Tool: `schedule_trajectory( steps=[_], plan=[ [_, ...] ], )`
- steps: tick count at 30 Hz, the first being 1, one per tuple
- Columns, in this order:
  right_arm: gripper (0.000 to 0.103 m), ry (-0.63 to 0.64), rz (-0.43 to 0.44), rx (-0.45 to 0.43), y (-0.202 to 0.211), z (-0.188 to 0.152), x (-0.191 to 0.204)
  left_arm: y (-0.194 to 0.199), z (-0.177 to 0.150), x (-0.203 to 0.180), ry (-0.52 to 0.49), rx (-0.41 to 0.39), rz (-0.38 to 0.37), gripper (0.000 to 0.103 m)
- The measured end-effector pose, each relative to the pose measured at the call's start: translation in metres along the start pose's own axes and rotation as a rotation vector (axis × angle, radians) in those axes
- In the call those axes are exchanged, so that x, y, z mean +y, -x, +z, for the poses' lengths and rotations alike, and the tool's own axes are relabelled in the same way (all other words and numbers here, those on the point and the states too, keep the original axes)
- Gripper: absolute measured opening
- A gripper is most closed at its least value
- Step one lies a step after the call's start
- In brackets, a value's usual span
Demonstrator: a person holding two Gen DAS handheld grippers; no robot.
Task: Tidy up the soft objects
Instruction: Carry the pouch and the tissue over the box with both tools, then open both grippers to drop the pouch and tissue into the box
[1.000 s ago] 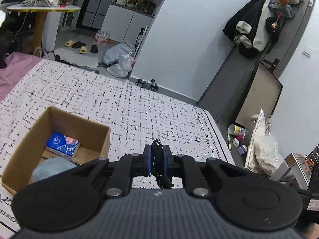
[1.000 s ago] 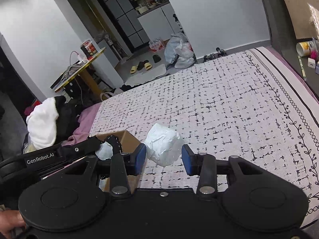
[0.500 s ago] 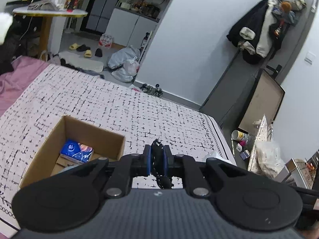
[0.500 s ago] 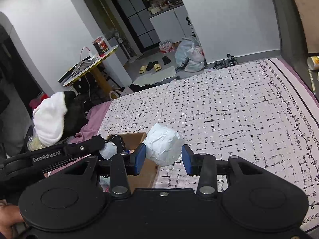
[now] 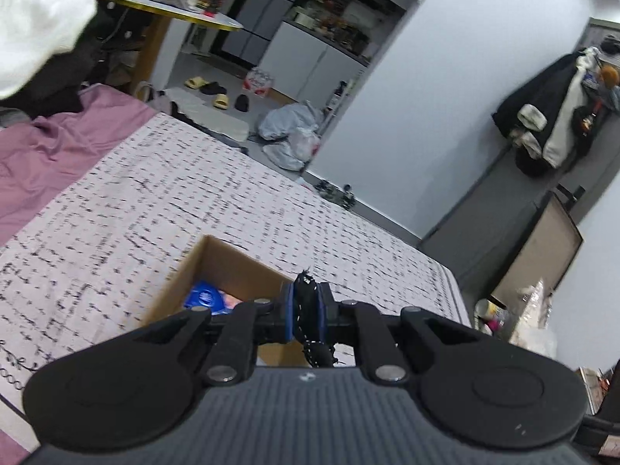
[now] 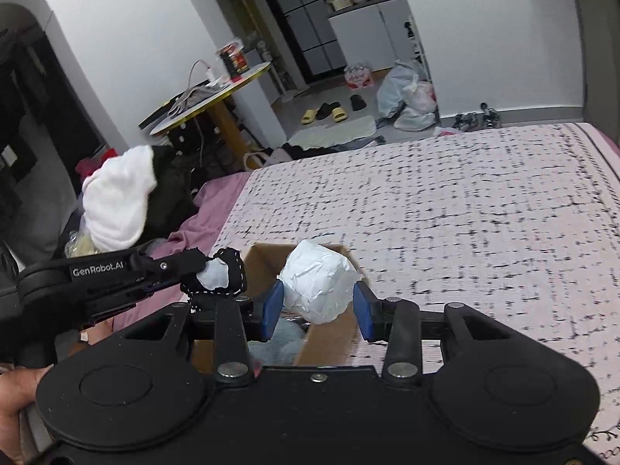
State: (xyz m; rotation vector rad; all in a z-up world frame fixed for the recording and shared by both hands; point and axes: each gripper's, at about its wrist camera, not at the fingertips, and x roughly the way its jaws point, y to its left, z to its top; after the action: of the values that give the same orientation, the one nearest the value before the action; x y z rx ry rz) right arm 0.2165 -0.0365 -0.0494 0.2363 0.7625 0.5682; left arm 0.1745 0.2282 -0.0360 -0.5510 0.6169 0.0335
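My left gripper [image 5: 305,312] is shut on a black soft item with white stitching [image 5: 310,317] and holds it over the open cardboard box [image 5: 217,259]. In the right wrist view the same item [image 6: 224,275] shows black cloth around a white part, held by the left gripper [image 6: 211,271]. My right gripper [image 6: 316,304] is shut on a white crumpled soft bundle [image 6: 317,281] above the box [image 6: 329,337]. A blue packet [image 5: 205,297] and a grey-blue soft thing [image 6: 283,339] lie inside the box.
The box stands on a bed with a black-and-white patterned cover [image 6: 465,213]. A pink sheet [image 5: 50,151] lies at the left. A white and black clothes pile [image 6: 120,201] sits beyond it. A round table [image 6: 209,93], shoes and bags are on the floor behind.
Both grippers have moved left toward the box with their loads; the box now lies directly under them. Neither grip has changed.
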Motion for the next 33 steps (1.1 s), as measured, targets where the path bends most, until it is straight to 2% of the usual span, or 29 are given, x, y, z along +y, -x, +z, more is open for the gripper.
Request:
schedule_trajectory(
  steps=[13, 20, 27, 29, 33],
  plan=[
    [0.039, 0.032, 0.022, 0.059, -0.052, -0.003, 0.032, -0.017, 0.002, 0.042, 0.114, 0.002, 0.043, 0.011],
    [0.039, 0.030, 0.016, 0.074, -0.075, -0.002, 0.038, -0.030, 0.000, 0.052, 0.116, -0.025, 0.058, 0.012],
    [0.039, 0.025, 0.009, 0.072, -0.090, 0.004, 0.038, -0.039, -0.004, 0.051, 0.118, -0.038, 0.118, 0.015],
    [0.039, 0.020, 0.006, 0.075, -0.094, 0.005, 0.039, -0.042, -0.004, 0.051, 0.119, -0.029, 0.122, 0.018],
    [0.042, 0.017, -0.008, 0.078, -0.098, 0.005, 0.037, -0.040, -0.003, 0.051, 0.124, -0.022, 0.136, 0.044]
  ],
)
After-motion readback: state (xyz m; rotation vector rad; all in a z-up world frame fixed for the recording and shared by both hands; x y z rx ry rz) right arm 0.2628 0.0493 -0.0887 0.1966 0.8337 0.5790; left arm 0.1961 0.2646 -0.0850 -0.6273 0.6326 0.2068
